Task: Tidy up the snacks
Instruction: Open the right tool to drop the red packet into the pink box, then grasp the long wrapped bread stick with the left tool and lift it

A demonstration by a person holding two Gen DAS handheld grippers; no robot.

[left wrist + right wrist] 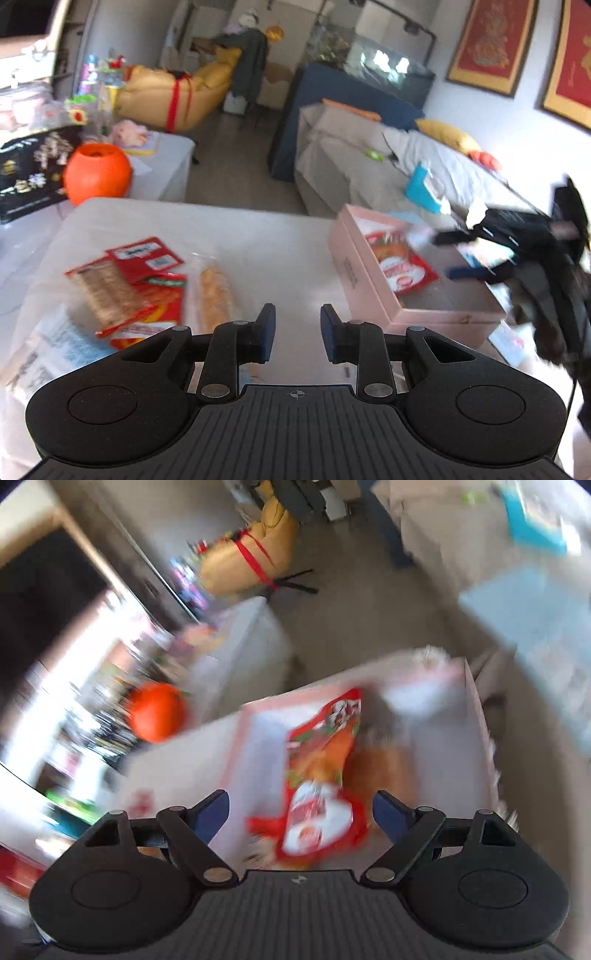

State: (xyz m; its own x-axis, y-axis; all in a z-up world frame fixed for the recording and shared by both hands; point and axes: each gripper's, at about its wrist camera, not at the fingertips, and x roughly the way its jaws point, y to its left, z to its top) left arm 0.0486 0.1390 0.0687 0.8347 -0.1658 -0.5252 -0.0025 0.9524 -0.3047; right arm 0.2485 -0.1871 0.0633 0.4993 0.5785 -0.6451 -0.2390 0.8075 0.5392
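With the right gripper (301, 814) wide open over the red snack packet (325, 775) lying in the pink box (373, 291), and the left gripper (297, 334) nearly closed and empty, blind closing risks pinching a box wall.

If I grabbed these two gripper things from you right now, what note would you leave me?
Left gripper: nearly shut, nothing between its fingers, above the white table.
Right gripper: open, holding nothing, over the pink box, with the red snack bag just beyond its fingers.
Done: that red snack bag lies in the pink box; the blurred right view hints at more inside, but I cannot tell what.
Left: the pile of red packets and the long clear-wrapped snack on the table, left of the box, still need to go in.
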